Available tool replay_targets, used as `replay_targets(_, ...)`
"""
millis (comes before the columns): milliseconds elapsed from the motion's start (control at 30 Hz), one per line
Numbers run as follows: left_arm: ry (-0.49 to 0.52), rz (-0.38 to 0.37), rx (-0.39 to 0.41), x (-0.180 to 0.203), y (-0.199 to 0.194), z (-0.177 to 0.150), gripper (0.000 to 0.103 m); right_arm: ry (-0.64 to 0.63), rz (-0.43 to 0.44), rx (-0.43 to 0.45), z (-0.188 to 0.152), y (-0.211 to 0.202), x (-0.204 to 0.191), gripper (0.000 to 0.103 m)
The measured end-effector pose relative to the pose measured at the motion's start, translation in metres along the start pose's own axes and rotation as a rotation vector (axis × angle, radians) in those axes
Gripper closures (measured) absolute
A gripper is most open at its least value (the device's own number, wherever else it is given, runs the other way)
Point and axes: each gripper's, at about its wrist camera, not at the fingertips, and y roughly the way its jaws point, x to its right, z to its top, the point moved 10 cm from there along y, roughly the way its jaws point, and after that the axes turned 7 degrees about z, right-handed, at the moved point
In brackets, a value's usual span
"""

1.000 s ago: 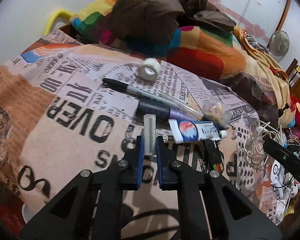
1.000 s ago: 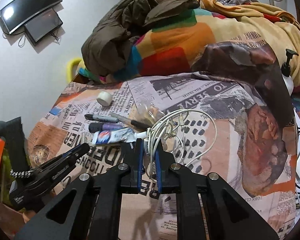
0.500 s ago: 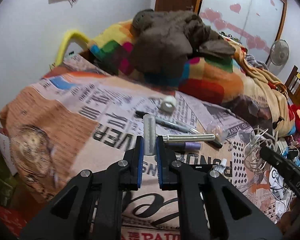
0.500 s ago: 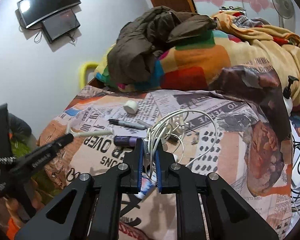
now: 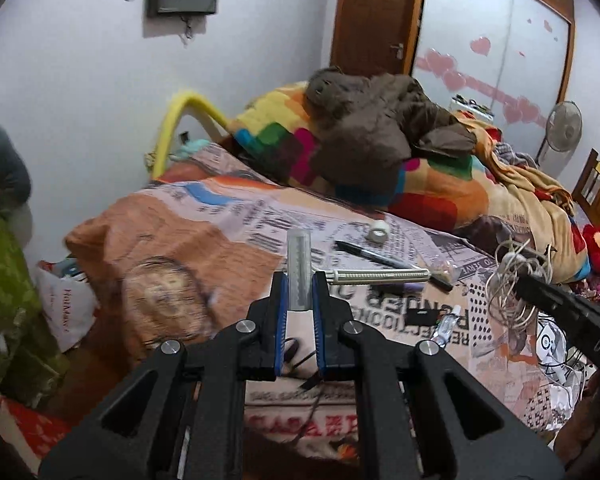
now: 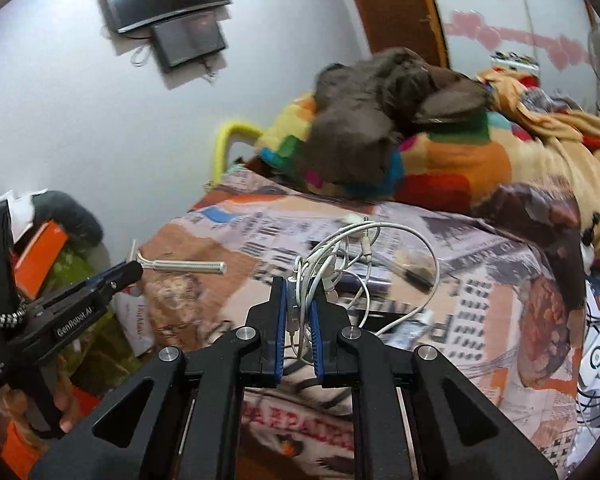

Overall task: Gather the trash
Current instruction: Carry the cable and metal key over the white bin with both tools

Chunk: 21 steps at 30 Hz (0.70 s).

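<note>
From the left wrist view, we judge the collecting to be partly under way: our left gripper (image 5: 299,294) has its jaws clamped on a safety razor (image 5: 299,268), whose ridged head stands up between the jaws and whose handle juts out to their right, lifted clear of the bed (image 5: 204,240). Beyond the jaws and to their right, a black marker (image 5: 374,256), a tape roll (image 5: 379,233) and a small tube (image 5: 448,322) are still lying on the bedspread, so pickups remain. A white bag (image 5: 66,312) sits on the floor left of the jaws; we cannot tell whether it is for trash. From the right wrist view, our right gripper (image 6: 299,314) has its jaws closed on a bundle of white cable (image 6: 352,256), which loops up ahead of the jaws, held above the bed and level with the left gripper off to its left.
</note>
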Motion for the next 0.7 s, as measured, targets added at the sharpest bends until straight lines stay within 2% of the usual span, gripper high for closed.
replay_targets(233,-0.071,0.088,0.019,-0.090,-0.055,-0.016,0.092,-0.108,0.103,-0.007,-0.004,0.006,-0.095,0.093)
replay_targets(400,-0.125,0.164,0.027,-0.157,-0.086,-0.035,0.092,-0.192,0.180,-0.038,-0.020,0.020,-0.157,0.093)
replay_targets(700,-0.233,0.256,-0.005,-0.250,-0.098,-0.080,0.092,-0.296,0.283,-0.159,-0.070,0.065,-0.240,0.093)
